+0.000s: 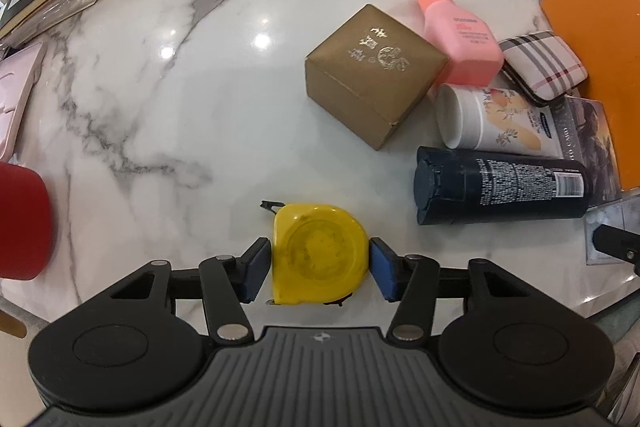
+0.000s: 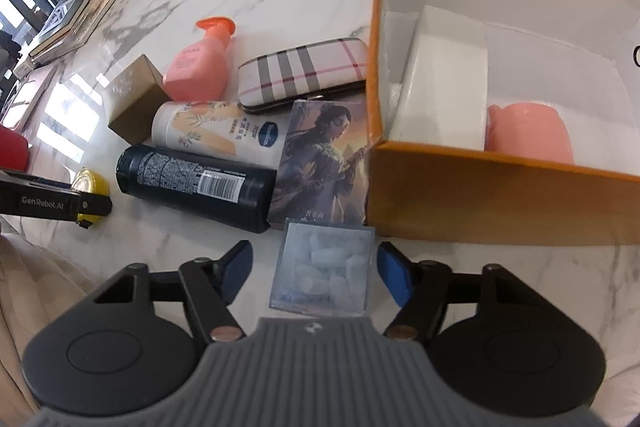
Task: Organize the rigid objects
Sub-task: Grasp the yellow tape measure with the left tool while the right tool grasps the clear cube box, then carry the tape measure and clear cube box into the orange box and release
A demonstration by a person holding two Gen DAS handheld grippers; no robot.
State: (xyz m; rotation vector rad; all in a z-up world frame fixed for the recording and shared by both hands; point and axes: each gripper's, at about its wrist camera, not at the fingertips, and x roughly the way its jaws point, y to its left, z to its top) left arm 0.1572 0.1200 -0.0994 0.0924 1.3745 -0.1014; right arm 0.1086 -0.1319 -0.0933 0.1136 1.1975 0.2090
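Left gripper (image 1: 320,269): pointing steeply down at the marble worktop (image 1: 180,99), its blue pads sitting against both sides of the yellow tape measure (image 1: 318,255), gripping it.

Yellow tape measure: lying flat on the worktop, right between the left gripper's fingers, with its black hook tab sticking out at the far left corner.

Right gripper (image 2: 314,269): standing partly open around the clear plastic box (image 2: 324,267); a gap is showing between each blue pad and the box, wider on the left side.

Clear plastic box: resting on the worktop between the right gripper's fingers, holding pale rounded pieces, lying just beside the near wall of the orange box (image 2: 472,195).

Orange box: sitting open on the right, with a white block and a pink item lying inside.

Cluster beyond the grippers: a black bottle (image 2: 196,183), a white tube (image 2: 216,131), a brown carton (image 1: 372,75), a pink pump bottle (image 2: 200,63), a plaid case (image 2: 304,73) and a picture card (image 2: 324,163) lying close together, several touching.
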